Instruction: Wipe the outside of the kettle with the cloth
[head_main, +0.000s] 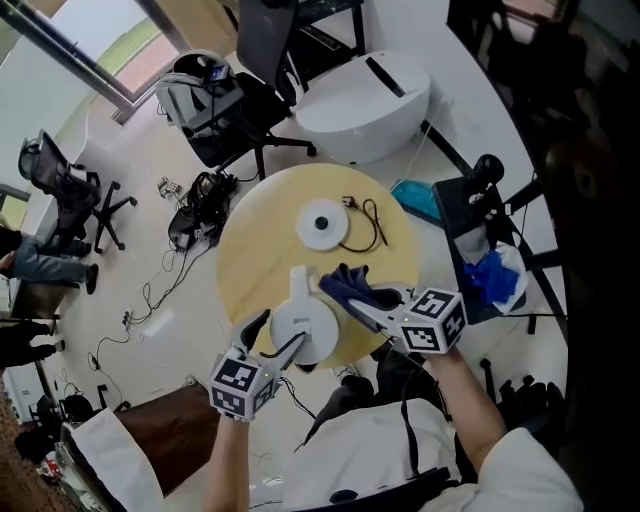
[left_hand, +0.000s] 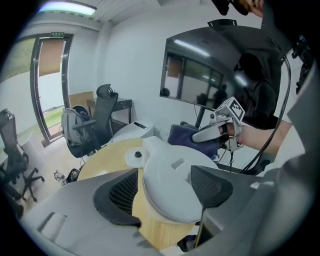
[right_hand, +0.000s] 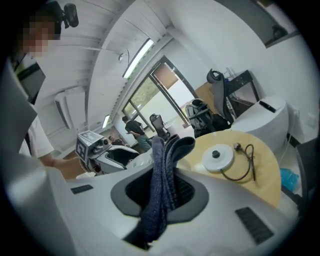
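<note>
The kettle (head_main: 305, 322), white and upright, stands at the near edge of the round table (head_main: 250, 250), its spout pointing away from the person. The left gripper (left_hand: 164, 190) has its jaws spread wide round the kettle and holds it between its pads (left_hand: 116, 196), one at either side of the body. The right gripper (right_hand: 161, 192) has its jaws nearly closed on the cloth (head_main: 355, 285), a dark blue one; in the right gripper view its folds stand up between the pads and hang down below them. The free end of the cloth bunches at the kettle's right side, near the spout, and seems to touch it there, though the exact contact is hard to make out. The two grippers are close together, left of the kettle and right of it. Farther back on the table, well apart from the kettle, sits its round white base (head_main: 322, 224), with a dark cord (head_main: 368, 225) looped just beside it on the right. Beyond the table stand a white rounded unit (head_main: 365, 105) and a black chair (head_main: 255, 110); another chair (head_main: 70, 185) stands off to the left. Cables (head_main: 200, 205) lie on the pale floor near the table's left side.
</note>
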